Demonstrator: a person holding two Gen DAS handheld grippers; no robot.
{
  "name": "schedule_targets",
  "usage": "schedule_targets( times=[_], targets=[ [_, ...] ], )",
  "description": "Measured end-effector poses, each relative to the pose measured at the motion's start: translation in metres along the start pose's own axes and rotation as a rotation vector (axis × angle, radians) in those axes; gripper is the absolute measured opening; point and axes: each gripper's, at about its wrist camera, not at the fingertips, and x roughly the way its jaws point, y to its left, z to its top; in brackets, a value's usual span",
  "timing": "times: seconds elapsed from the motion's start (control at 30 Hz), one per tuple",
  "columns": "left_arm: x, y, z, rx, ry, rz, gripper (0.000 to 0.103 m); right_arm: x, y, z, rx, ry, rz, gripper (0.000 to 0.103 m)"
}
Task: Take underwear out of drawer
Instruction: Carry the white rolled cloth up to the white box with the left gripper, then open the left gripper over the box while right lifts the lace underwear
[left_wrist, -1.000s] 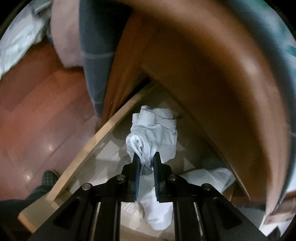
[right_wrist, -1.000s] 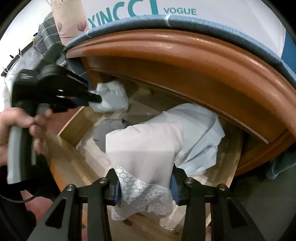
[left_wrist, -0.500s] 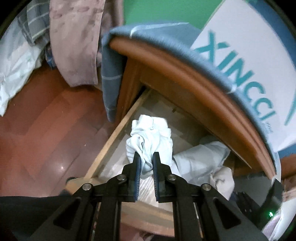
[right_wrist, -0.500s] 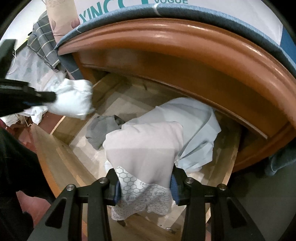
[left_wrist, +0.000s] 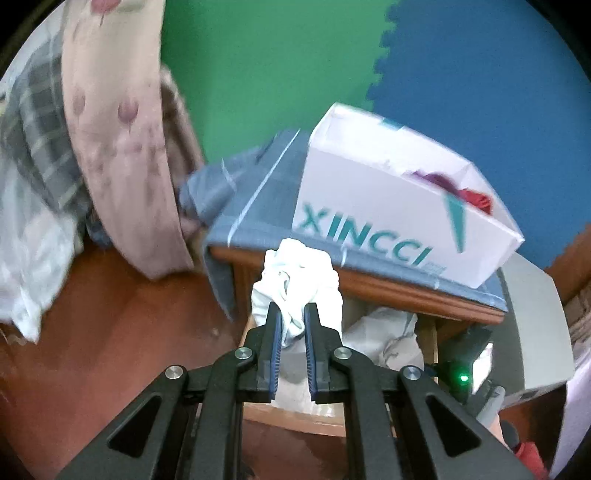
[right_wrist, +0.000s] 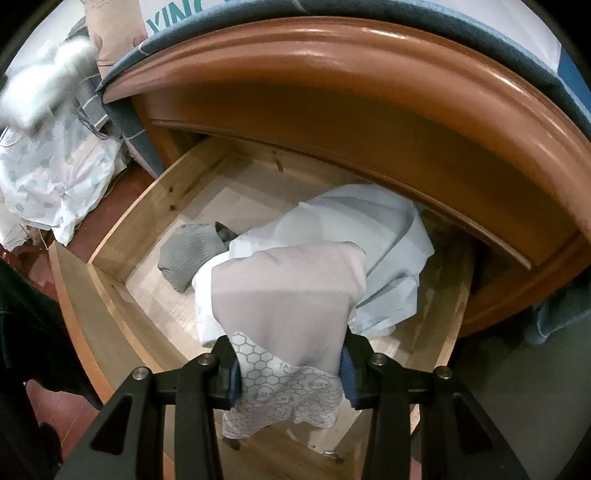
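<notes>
The left claw is clamped on a crumpled white underwear, which is bunched just ahead of its fingertips and is seen in front of the cabinet's top edge, above the open drawer. In the right wrist view the same bundle is seen as a blurred white shape at the upper left, outside the drawer. The right claw is closed on a beige underwear with a hexagon-patterned band, draped over its fingers above the drawer's front part. Beneath it a pale blue garment and a grey folded piece are lying on the drawer floor. The cabinet's overhanging wooden rim is close above the drawer's rear; bare drawer floor is left at the rear left.
</notes>
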Motion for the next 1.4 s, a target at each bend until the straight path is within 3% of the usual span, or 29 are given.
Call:
schedule_targets(
  times=[0.27,0.4,0.63,0.73,0.77,0.83,0.9,1.07,1.23,1.3,1.4],
  targets=[
    [-0.062,-0.017,0.06,0.086,-0.141,-0.019,0.009,0.002,0.003,0.0,0.001,-0.002,0.0,0.041],
    [-0.069,-0.031,0.099,0.106,-0.189,-0.04,0.008,0.002,0.002,-0.001,0.001,-0.003,0.003,0.041],
    [-0.031,-0.059,0.16,0.116,-0.151,-0.086,0.0,0.003,0.002,-0.002,0.006,-0.007,0.008,0.041],
    [0.004,-0.074,0.181,0.144,-0.16,-0.102,0.0,0.003,0.001,-0.002,0.012,-0.008,0.01,0.041],
    [0.023,-0.078,0.184,0.167,-0.204,-0.09,0.0,0.003,0.001,-0.002,0.014,-0.01,0.009,0.041],
    [0.054,-0.076,0.178,0.149,-0.194,-0.066,0.0,-0.001,0.0,-0.001,0.019,-0.019,0.01,0.041],
    [0.08,-0.065,0.163,0.062,-0.126,-0.146,0.0,-0.006,-0.006,-0.002,0.045,-0.033,0.027,0.041],
    [0.087,-0.075,0.129,0.224,-0.119,-0.093,0.0,-0.007,-0.011,-0.002,0.072,-0.052,0.034,0.041],
    [0.078,-0.072,0.112,0.255,-0.1,-0.103,0.02,-0.014,-0.007,0.0,0.062,-0.079,0.051,0.041],
    [0.07,-0.067,0.104,0.261,-0.108,-0.106,0.037,-0.018,-0.004,0.0,0.05,-0.089,0.04,0.041],
    [0.054,-0.066,0.089,0.3,-0.146,-0.08,0.051,-0.026,-0.004,-0.001,0.046,-0.114,0.037,0.041]
  ],
)
